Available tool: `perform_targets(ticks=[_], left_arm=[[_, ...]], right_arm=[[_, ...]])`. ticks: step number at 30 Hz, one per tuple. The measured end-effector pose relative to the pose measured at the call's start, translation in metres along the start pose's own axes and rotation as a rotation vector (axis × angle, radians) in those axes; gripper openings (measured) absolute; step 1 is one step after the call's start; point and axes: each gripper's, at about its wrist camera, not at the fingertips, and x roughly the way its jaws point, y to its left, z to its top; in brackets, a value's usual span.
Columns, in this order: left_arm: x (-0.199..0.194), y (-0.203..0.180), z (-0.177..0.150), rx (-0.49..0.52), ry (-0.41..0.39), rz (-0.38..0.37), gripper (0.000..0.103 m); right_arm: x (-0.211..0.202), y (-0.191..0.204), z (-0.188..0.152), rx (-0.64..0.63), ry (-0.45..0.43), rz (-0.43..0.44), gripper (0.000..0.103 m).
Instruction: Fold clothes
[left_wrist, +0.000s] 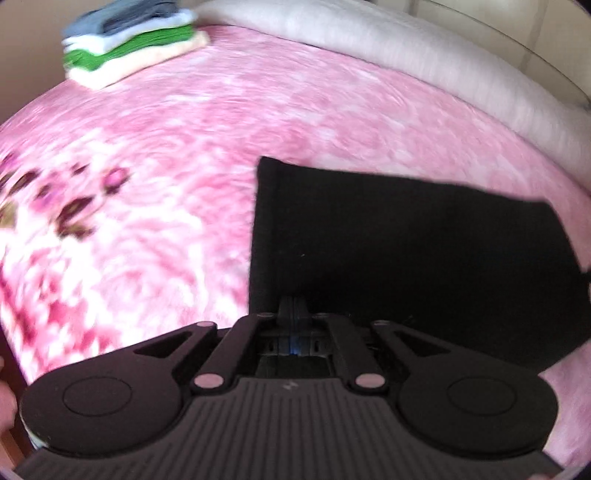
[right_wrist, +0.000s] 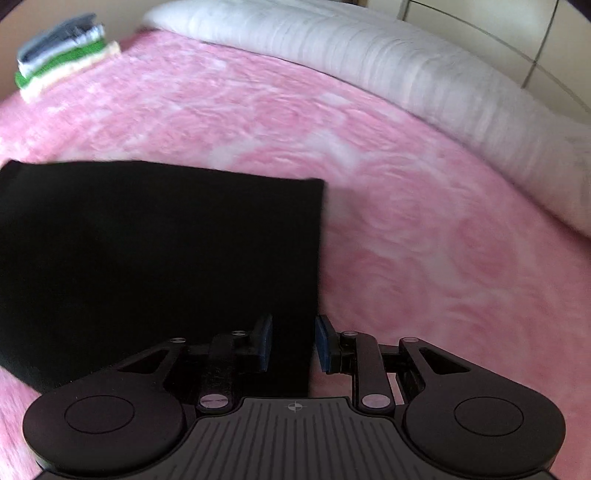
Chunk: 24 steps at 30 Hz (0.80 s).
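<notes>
A folded black garment (left_wrist: 406, 251) hangs as a flat rectangle just above the pink bedspread (left_wrist: 184, 122). My left gripper (left_wrist: 293, 306) is shut on the garment's near edge close to its left corner, fingers pressed together. In the right wrist view the same garment (right_wrist: 147, 251) fills the left half. Its right edge runs between the blue pads of my right gripper (right_wrist: 293, 343), which is shut on that thicker edge. The garment looks sharp while the bed behind it is blurred.
A stack of folded clothes (left_wrist: 129, 44), grey, white, green and cream, sits at the bed's far left corner and shows again as the stack (right_wrist: 62, 51). A long white bolster (right_wrist: 369, 66) lies along the far edge. A tiled wall is behind it.
</notes>
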Motion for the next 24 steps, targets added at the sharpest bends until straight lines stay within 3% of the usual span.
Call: perform_targets(ticks=[2,5,8,12,16,20,24], left_arm=[[-0.011,-0.009,-0.009,-0.045,-0.003,-0.017,0.006],[-0.011,-0.031,-0.027,-0.028,0.032,0.029,0.009],[-0.009,-0.027,-0.036,-0.087,0.024,0.059,0.017],[-0.014,-0.02,-0.03,-0.103,0.087,0.078,0.016],[-0.035,-0.025,-0.031,-0.102,0.196,0.117,0.018],[-0.066,-0.048,-0.042,-0.109,0.301,0.104,0.02],[-0.104,-0.078,-0.049,-0.074,0.349,0.085,0.026]], right_arm=[[-0.017,0.01,-0.005,0.048,-0.043,0.054,0.024],[-0.029,0.035,-0.018,0.085,-0.071,0.142,0.024],[-0.019,0.057,-0.036,0.069,-0.025,0.131,0.024],[-0.023,0.042,-0.043,0.216,-0.016,0.124,0.023],[-0.043,0.04,-0.035,0.243,0.089,0.097,0.024],[-0.065,0.048,-0.044,0.265,0.241,0.098,0.027],[-0.102,0.054,-0.055,0.312,0.332,0.112,0.05]])
